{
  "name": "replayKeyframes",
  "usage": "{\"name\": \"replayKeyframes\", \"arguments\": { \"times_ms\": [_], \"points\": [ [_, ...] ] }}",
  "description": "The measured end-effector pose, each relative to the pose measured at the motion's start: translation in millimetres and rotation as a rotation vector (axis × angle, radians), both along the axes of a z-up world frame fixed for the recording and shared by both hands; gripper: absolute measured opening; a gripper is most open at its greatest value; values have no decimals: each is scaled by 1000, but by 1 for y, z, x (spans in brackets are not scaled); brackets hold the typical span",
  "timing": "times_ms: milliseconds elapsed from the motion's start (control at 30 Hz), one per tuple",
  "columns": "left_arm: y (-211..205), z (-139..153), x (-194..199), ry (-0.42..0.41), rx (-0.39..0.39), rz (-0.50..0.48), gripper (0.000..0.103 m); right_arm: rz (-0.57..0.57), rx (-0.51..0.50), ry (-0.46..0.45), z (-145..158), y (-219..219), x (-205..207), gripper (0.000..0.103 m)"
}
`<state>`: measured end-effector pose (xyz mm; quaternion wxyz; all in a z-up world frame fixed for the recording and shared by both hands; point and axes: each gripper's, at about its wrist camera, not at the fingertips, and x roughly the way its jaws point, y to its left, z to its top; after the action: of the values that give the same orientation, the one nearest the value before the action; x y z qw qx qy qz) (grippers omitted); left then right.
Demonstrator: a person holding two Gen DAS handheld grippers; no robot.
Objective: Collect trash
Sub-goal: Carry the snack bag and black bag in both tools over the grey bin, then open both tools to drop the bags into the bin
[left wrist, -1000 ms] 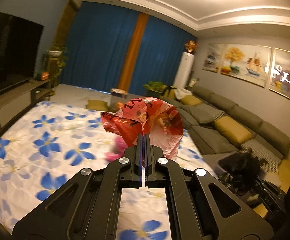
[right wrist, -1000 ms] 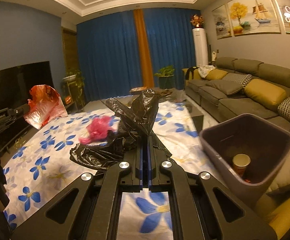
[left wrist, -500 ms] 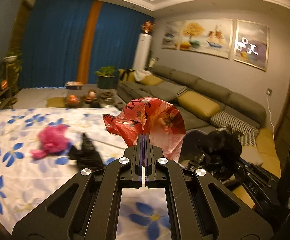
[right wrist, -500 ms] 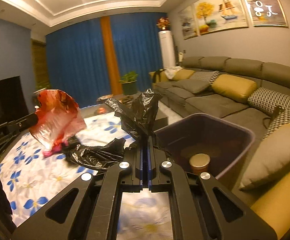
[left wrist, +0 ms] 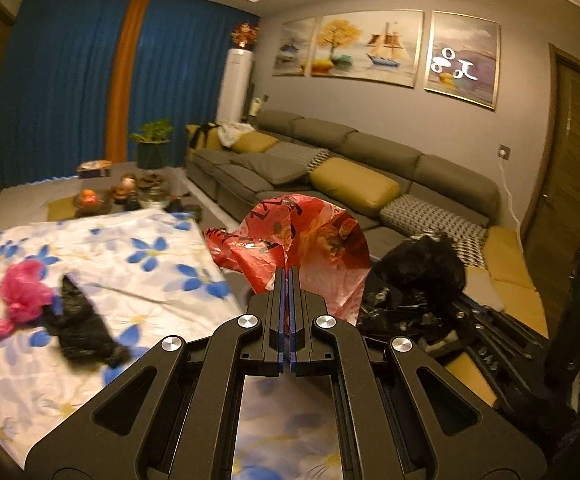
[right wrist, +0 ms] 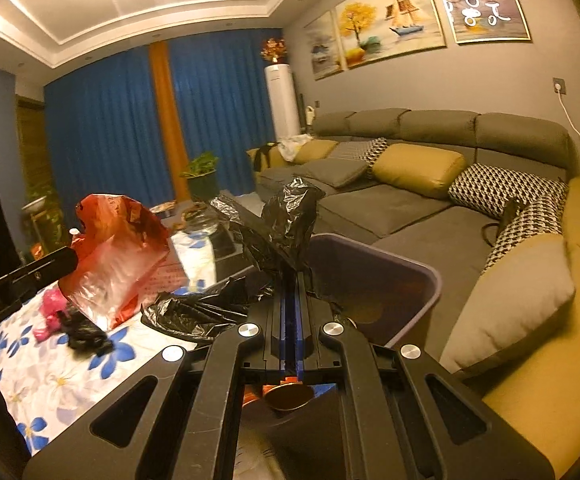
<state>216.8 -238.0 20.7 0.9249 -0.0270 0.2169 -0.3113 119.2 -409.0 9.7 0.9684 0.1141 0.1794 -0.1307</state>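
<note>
Red bag (left wrist: 301,240) print blurred, perhaps characters; unreadable

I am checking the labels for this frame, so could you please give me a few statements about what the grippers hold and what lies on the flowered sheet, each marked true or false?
1. The left gripper is shut on the red plastic bag. True.
2. The right gripper is open and empty. False: it is shut on the black plastic bag.
3. A pink bag lies on the flowered sheet. True.
4. The purple bin stands on the sofa. False: it stands beside the sofa, just ahead of the right gripper.
</note>
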Motion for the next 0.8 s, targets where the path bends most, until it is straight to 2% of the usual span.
{"name": "replayKeyframes", "arguments": {
  "times_ms": [267, 600, 700, 733, 800],
  "points": [
    [-42, -22, 32, 73, 2, -76, 0, -50, 7, 22, -9, -25, 19, 4],
    [-61, -49, 49, 148, 23, -129, 1, -48, 2, 53, -22, -31, 34, 5],
    [-63, -54, 54, 181, 8, -156, 7, -36, 8, 61, -22, -35, 40, 5],
    [-63, -55, 54, 185, 5, -161, 13, -38, 11, 62, -23, -36, 41, 8],
    [-63, -56, 53, 179, 6, -159, 33, -37, 15, 64, -22, -36, 41, 9]
  ]
}}
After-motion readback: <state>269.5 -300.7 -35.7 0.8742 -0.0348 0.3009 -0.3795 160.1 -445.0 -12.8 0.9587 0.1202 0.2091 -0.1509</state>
